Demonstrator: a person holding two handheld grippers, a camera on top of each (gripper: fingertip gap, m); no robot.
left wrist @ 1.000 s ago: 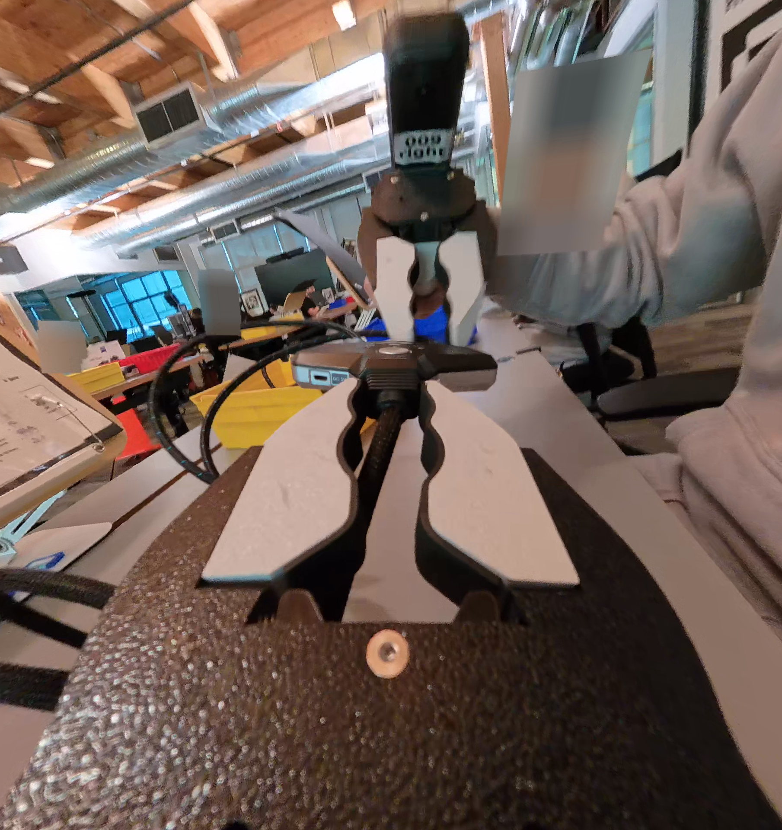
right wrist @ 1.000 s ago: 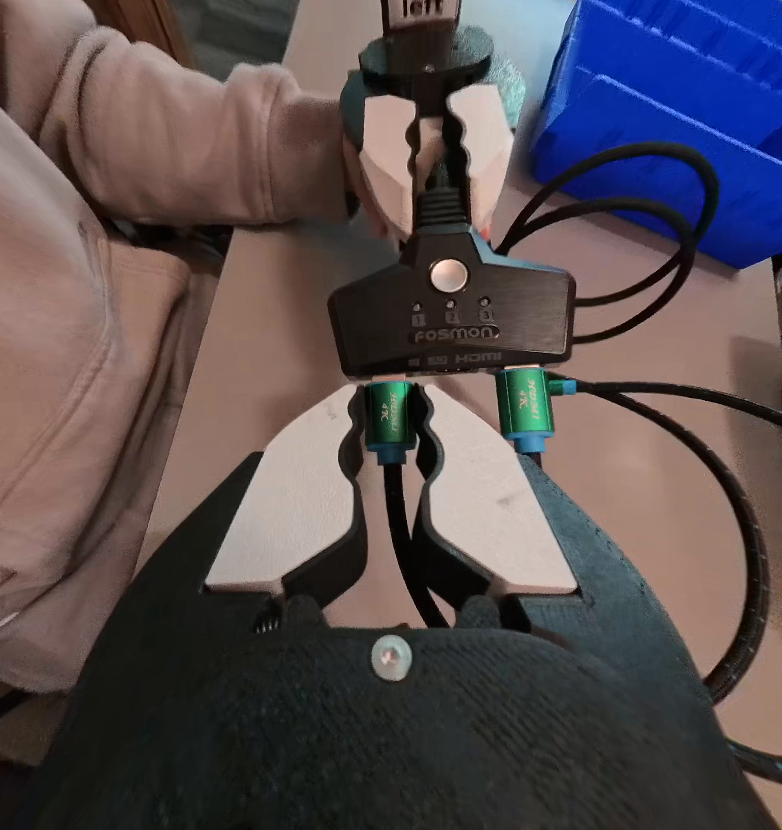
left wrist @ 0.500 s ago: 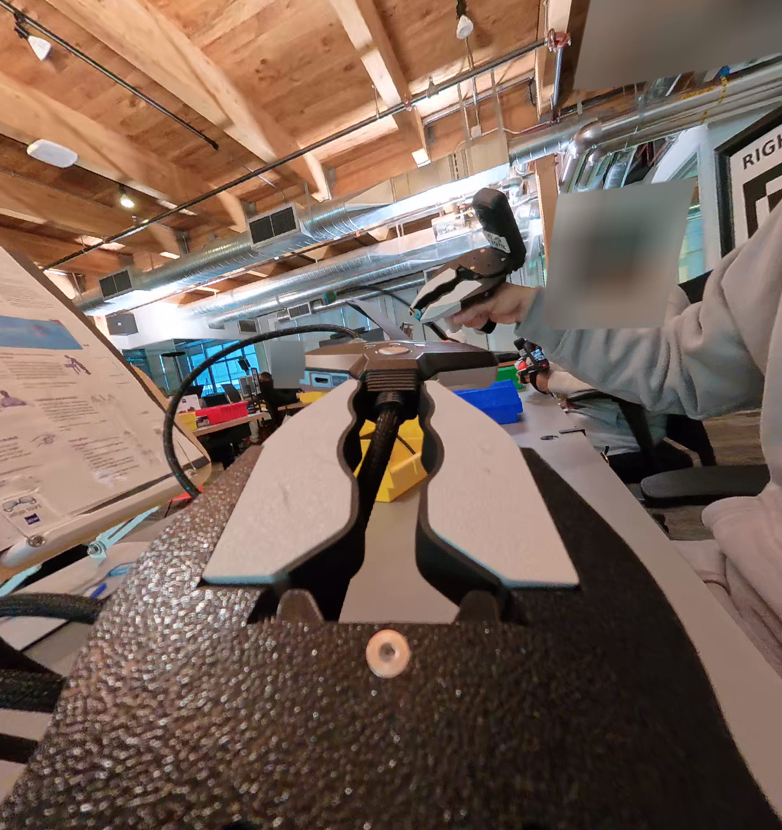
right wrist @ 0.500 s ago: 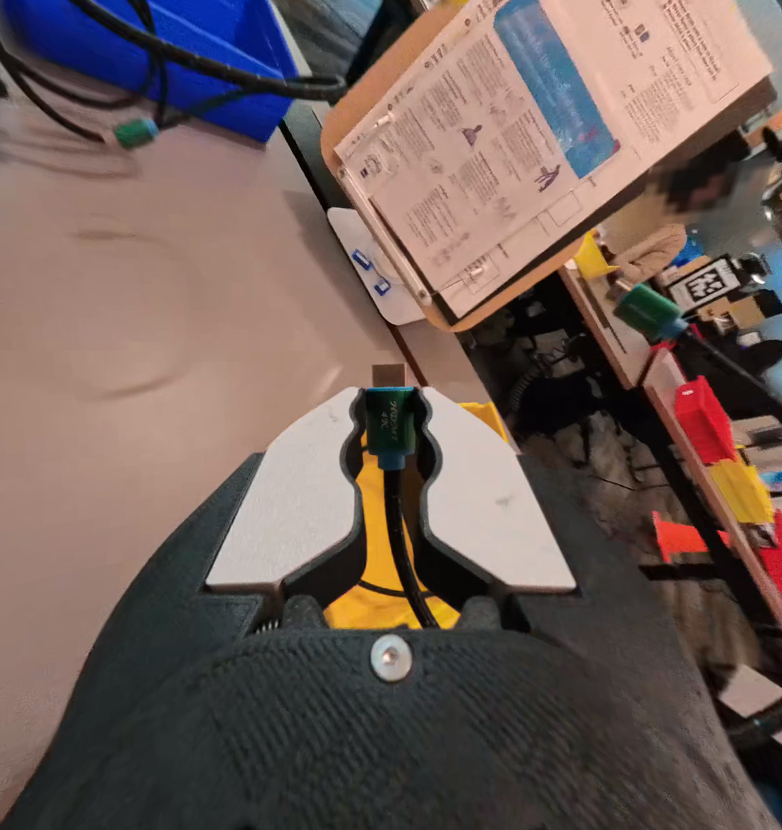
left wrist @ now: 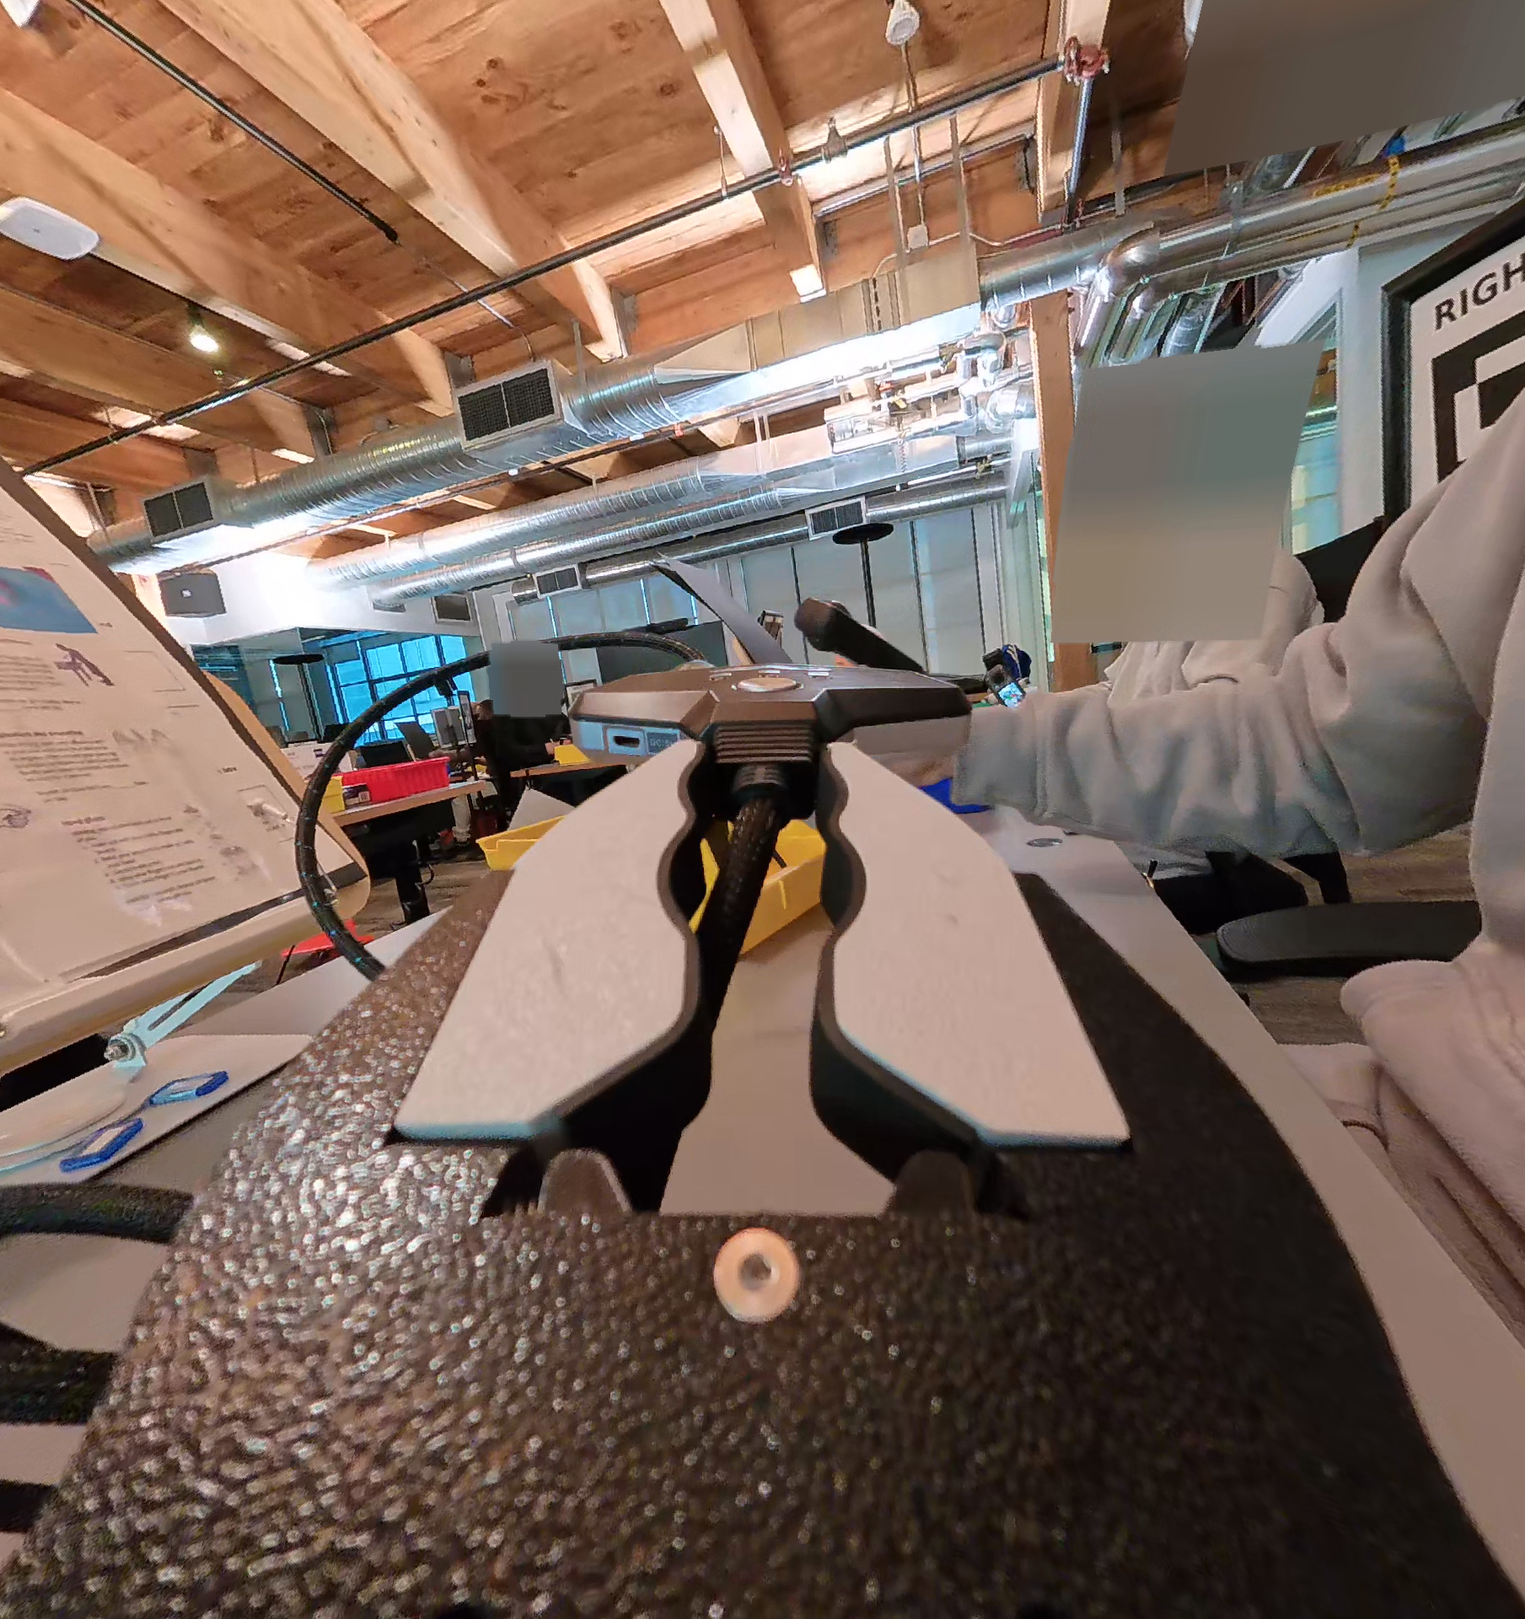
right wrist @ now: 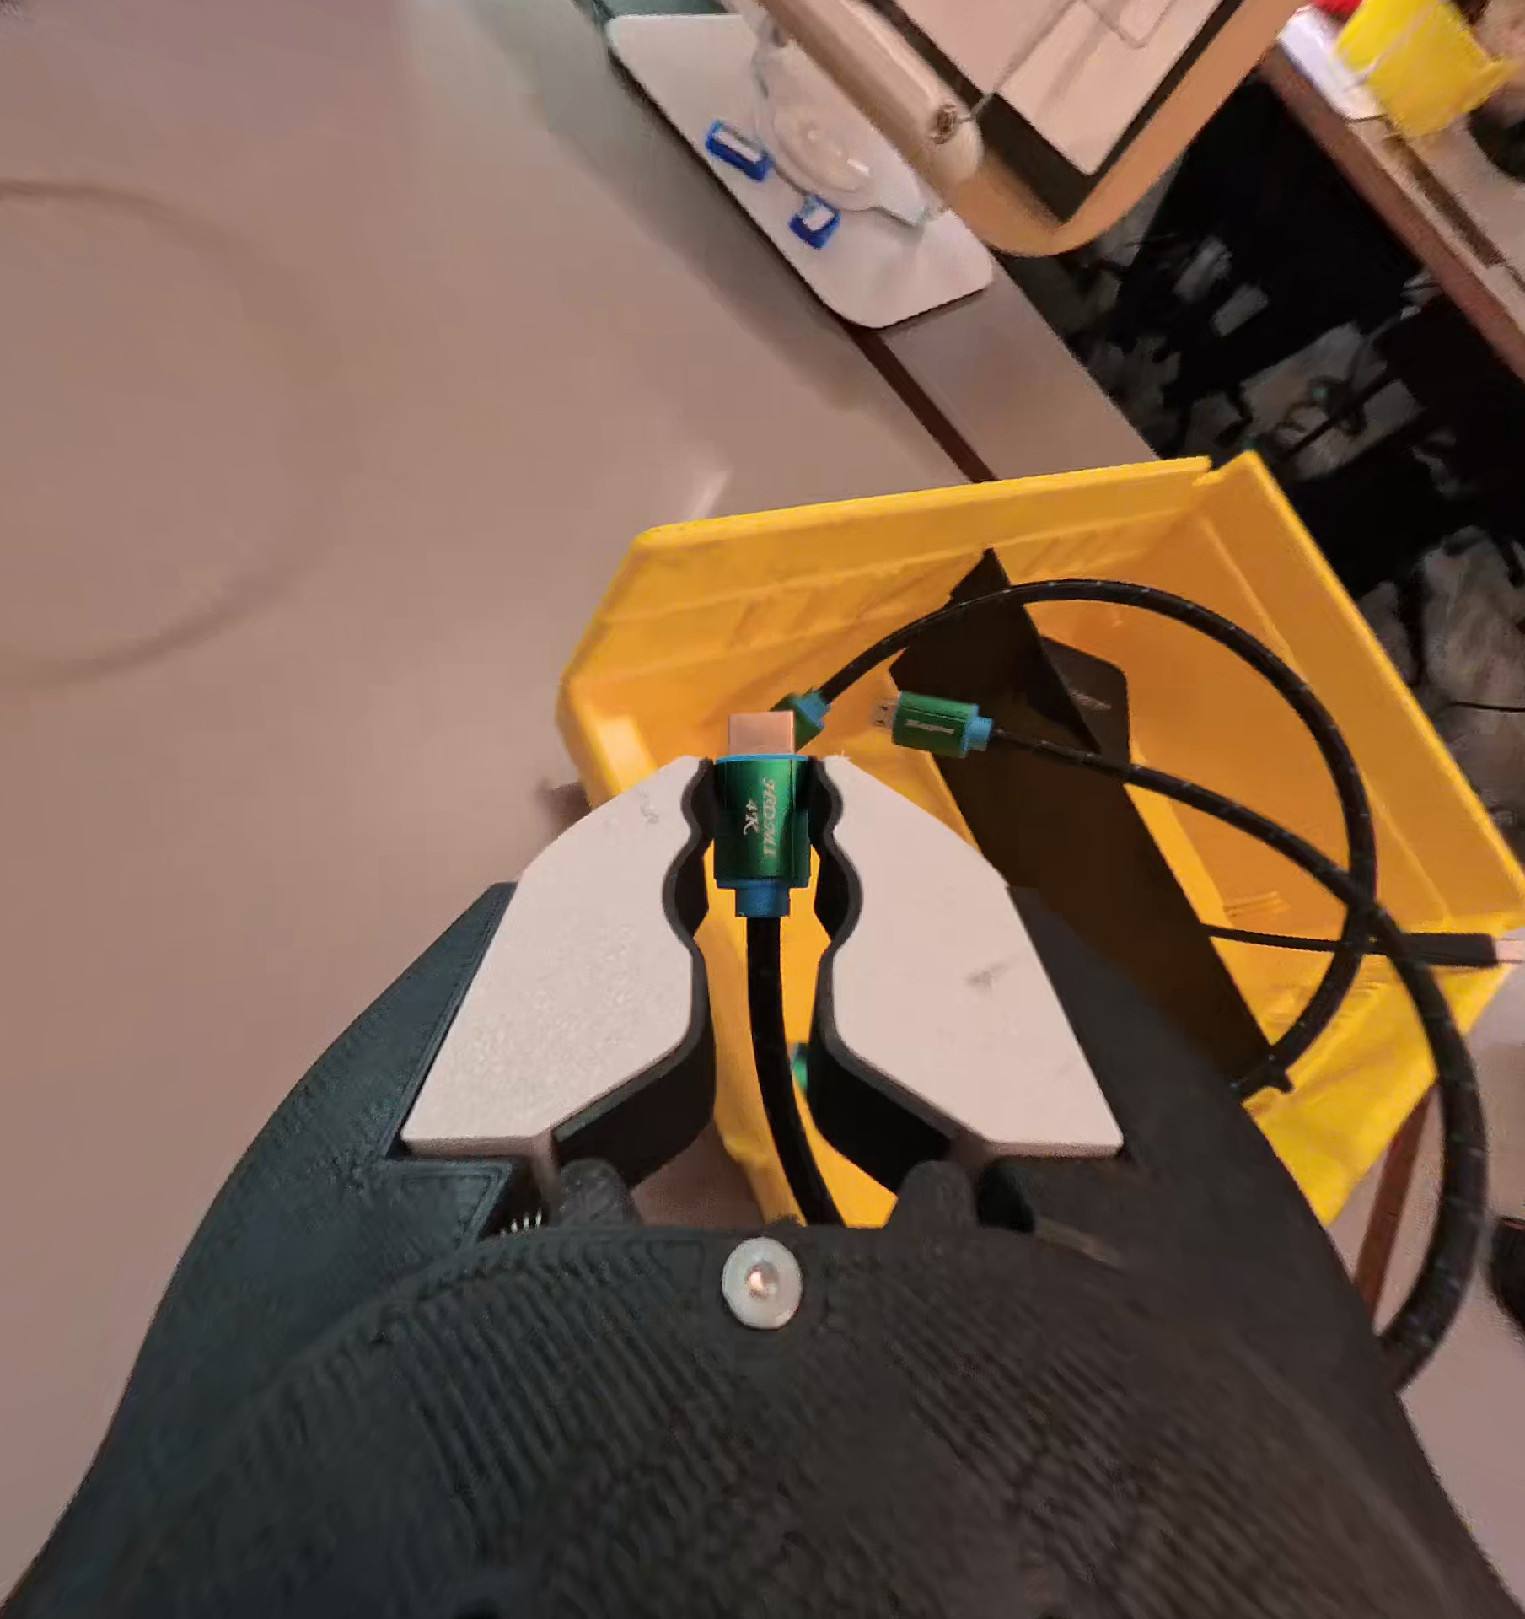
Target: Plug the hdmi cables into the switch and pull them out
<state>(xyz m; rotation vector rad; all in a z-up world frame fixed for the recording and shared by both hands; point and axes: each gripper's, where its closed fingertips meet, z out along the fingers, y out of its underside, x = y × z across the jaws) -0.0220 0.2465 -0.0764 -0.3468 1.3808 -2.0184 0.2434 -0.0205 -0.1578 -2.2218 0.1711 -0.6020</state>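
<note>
My left gripper (left wrist: 759, 762) is shut on the strain relief of the black HDMI switch (left wrist: 767, 705), where its braided tail cable (left wrist: 741, 867) comes out, and holds it above the table. My right gripper (right wrist: 763, 767) is shut on a green HDMI plug (right wrist: 760, 828) with a bare metal tip, held over the near edge of a yellow bin (right wrist: 872, 578). In the bin lie two more green plugs (right wrist: 938, 724) with looping black braided cables (right wrist: 1319, 762). The right gripper's handle (left wrist: 855, 644) shows far off behind the switch in the left wrist view.
A tilted board with a printed sheet (left wrist: 84, 788) stands at the left on a white base (right wrist: 829, 210). The grey table (right wrist: 259, 438) ends by the bin. A person's pale sleeve (left wrist: 1223, 753) reaches in from the right. A yellow bin (left wrist: 767, 885) lies beyond my left fingers.
My right gripper pulled the green plug out of the switch, then swung away with it over the yellow bin. My left gripper kept hold of the switch and lifted it.
</note>
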